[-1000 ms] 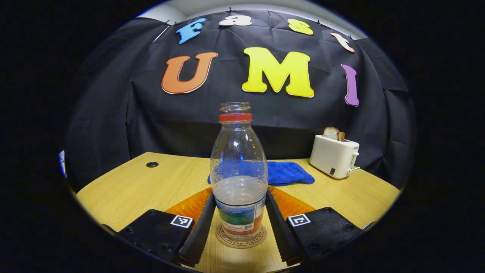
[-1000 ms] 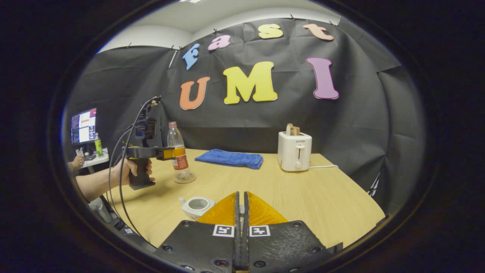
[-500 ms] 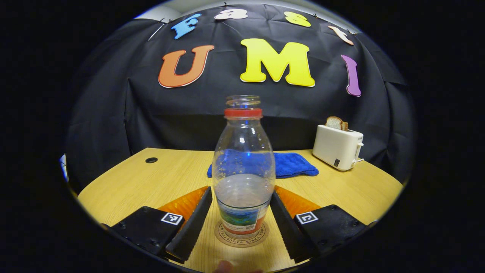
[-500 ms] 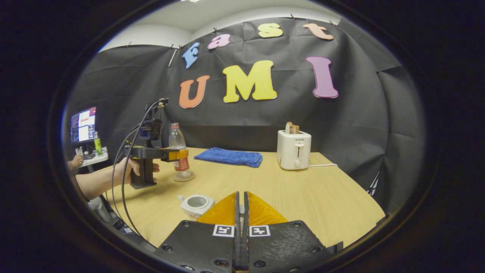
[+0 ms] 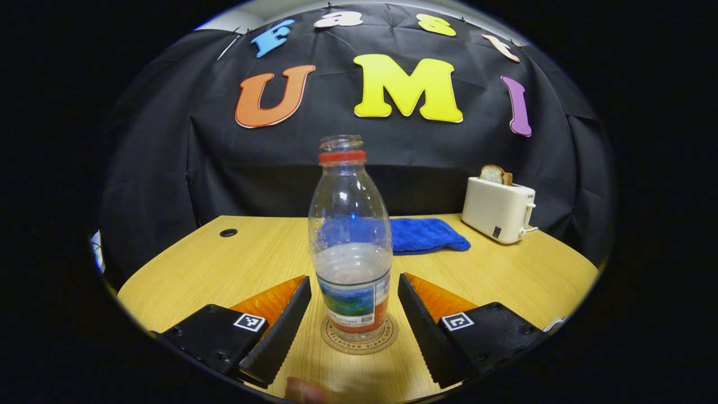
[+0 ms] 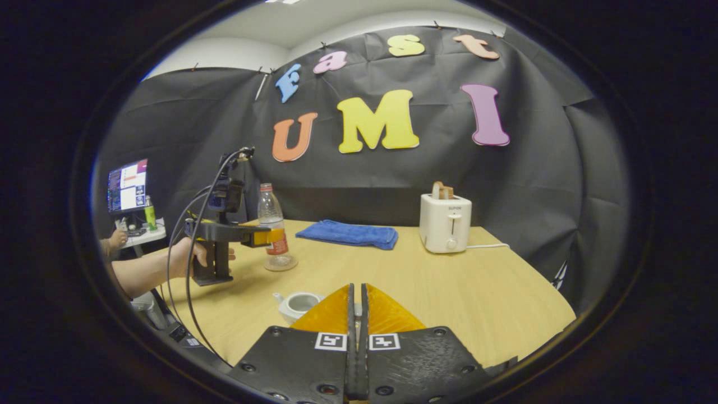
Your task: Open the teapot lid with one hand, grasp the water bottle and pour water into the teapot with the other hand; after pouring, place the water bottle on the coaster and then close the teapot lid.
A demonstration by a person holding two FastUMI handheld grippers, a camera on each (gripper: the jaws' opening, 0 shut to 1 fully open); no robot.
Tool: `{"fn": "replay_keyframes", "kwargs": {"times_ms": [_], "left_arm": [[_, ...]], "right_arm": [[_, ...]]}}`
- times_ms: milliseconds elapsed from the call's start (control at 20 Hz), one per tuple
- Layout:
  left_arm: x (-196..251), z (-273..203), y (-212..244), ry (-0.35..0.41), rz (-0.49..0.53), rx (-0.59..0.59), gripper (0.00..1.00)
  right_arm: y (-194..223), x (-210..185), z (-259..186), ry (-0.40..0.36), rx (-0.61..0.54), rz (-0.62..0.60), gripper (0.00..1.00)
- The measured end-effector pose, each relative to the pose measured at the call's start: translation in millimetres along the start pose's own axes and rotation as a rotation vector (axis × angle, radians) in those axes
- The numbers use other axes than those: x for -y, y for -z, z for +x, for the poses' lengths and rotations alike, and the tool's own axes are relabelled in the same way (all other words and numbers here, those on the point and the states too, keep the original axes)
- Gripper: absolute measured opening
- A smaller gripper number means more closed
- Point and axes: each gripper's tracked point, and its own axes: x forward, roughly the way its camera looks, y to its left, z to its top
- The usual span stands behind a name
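A clear water bottle (image 5: pixel 350 241) with no cap and some water in it stands upright on a round coaster (image 5: pixel 359 335). My left gripper (image 5: pixel 353 280) is open, one finger on each side of the bottle with a gap at both. In the right gripper view a hand holds that left gripper (image 6: pixel 263 235) beside the bottle (image 6: pixel 272 216). The white teapot (image 6: pixel 300 304) sits open on the table, just left of my right gripper (image 6: pixel 357 289). That gripper is shut, and a pale sliver of the teapot lid (image 6: pixel 357 307) shows between its fingertips.
A folded blue cloth (image 5: pixel 426 235) lies at the back of the wooden table (image 5: pixel 505 275). A white toaster (image 5: pixel 498 209) with bread stands at the back right. A cable hole (image 5: pixel 228 232) is at the back left. A monitor (image 6: pixel 128 185) stands beyond the table's left side.
My left gripper's fingers have come off the bottle and spread apart, and the gripper has drawn back a little. The bottle stays on the coaster. The right gripper has barely moved.
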Motion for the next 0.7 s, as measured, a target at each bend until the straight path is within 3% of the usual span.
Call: {"fn": "replay_keyframes", "kwargs": {"times_ms": [300,700], "left_arm": [[-22.8,-65.0,30.0,-0.034,-0.039,-0.083,0.98],[-60.1,-155.3,25.4,-0.123,-0.078,0.025,0.98]], "right_arm": [[-11.6,-47.4,32.1,-0.11,0.04,-0.057,0.0],[7.5,-68.5,65.4,-0.163,0.015,-0.062,0.0]]}}
